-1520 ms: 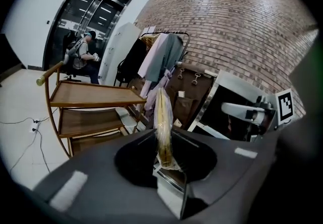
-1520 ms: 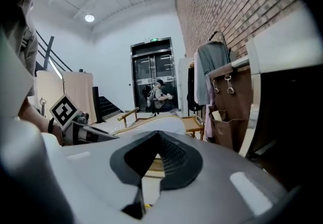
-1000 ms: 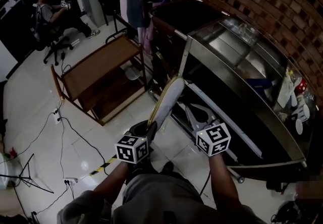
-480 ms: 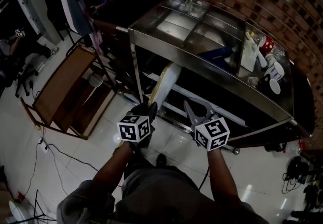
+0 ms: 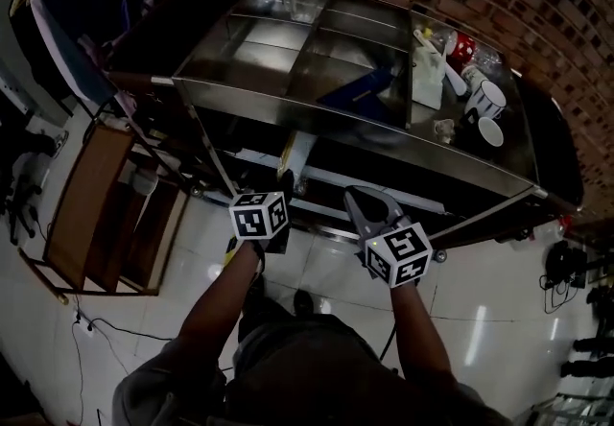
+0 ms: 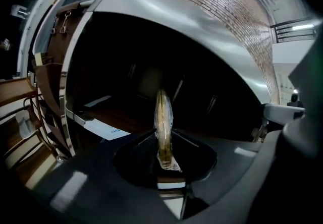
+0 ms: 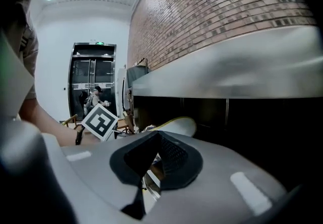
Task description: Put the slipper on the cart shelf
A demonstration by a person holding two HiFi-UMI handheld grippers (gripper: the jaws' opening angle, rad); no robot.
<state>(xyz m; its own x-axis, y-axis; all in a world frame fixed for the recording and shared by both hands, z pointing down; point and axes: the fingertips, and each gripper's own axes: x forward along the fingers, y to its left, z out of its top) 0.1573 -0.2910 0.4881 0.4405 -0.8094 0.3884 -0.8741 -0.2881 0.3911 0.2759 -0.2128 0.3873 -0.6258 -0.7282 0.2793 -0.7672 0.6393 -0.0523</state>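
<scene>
A pale slipper [image 5: 298, 152] sticks forward from my left gripper [image 5: 285, 186], its toe under the top of the steel cart [image 5: 345, 131]. In the left gripper view the slipper [image 6: 163, 117] shows edge-on, upright, with the left gripper [image 6: 164, 142] shut on its heel end, above the cart's dark lower shelf [image 6: 101, 129]. My right gripper [image 5: 369, 208] hangs to the right of it, in front of the cart, shut and holding nothing. From the right gripper [image 7: 159, 140] view the slipper [image 7: 176, 126] lies to the left, beyond the jaws.
A brick wall stands behind the cart. Mugs and bottles [image 5: 475, 98] crowd the right end of the cart's top tray. A wooden trolley [image 5: 86, 213] stands at the left on the white tiled floor, with cables [image 5: 96, 328] near it.
The view has swung from the wooden trolley to the steel cart. Both grippers have come up to the cart's front, and the slipper's toe has gone in under its top.
</scene>
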